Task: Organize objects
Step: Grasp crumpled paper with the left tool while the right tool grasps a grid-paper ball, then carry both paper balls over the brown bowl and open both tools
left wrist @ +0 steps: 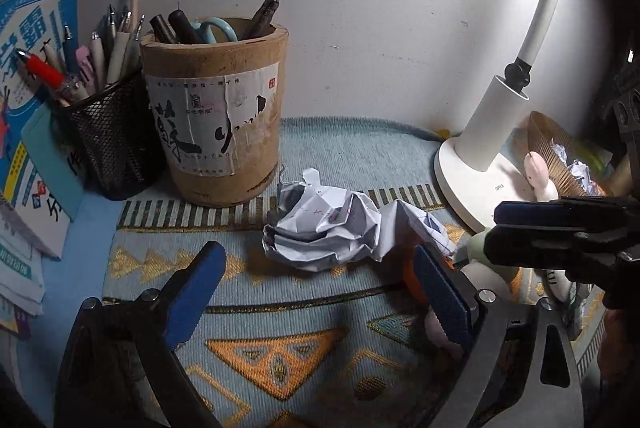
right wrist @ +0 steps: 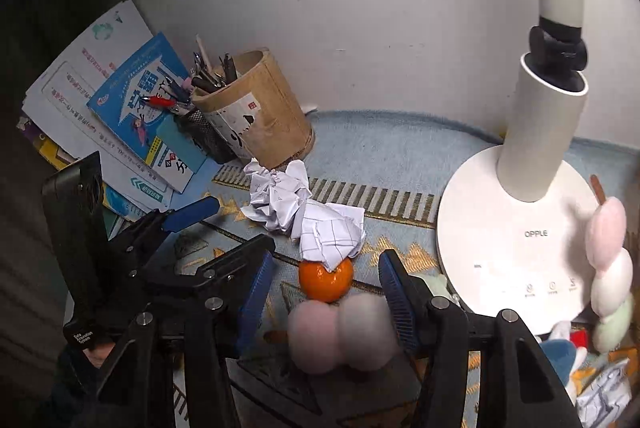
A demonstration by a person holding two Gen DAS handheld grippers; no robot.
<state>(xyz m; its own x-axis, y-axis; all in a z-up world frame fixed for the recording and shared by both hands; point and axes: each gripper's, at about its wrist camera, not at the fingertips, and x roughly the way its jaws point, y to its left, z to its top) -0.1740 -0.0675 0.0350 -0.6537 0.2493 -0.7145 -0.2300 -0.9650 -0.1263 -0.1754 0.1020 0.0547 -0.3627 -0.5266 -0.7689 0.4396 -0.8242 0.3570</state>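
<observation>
- Back edge: the wall closes the surface (left wrist: 352,144) right behind the wooden pen pot (left wrist: 216,116) and the mesh pen cup (left wrist: 108,144), which stand touching each other.
- Left edge: a leaning stack of booklets (right wrist: 100,100) sits against the mesh cup, so there is little room on that side.
- Right edge: the round base of the white desk lamp (right wrist: 516,248) takes up much of the mat; a pink, white and green plush skewer (right wrist: 608,268) lies at its far rim.
- Open room: bare patterned mat (left wrist: 280,340) lies between the pen pots and the lamp, and nearer me in front of my left jaws.
- Task things: crumpled paper (right wrist: 304,216) lies mid-mat, just in front of the wooden pot. One corner of it rests on an orange (right wrist: 326,280).
- Just nearer than the orange is a blurred pink-and-white plush piece (right wrist: 344,332); I cannot tell whether it touches the orange.
- My left hand-held gripper (left wrist: 316,292) points down at the mat with jaws wide apart and nothing between them; the paper lies just beyond its tips.
- My right hand-held gripper (right wrist: 326,292) points down, about half open. The orange and plush sit in the gap, but the pads are clear of both.
- The two tools are close side by side, the left one's right finger near the right one's left.
</observation>
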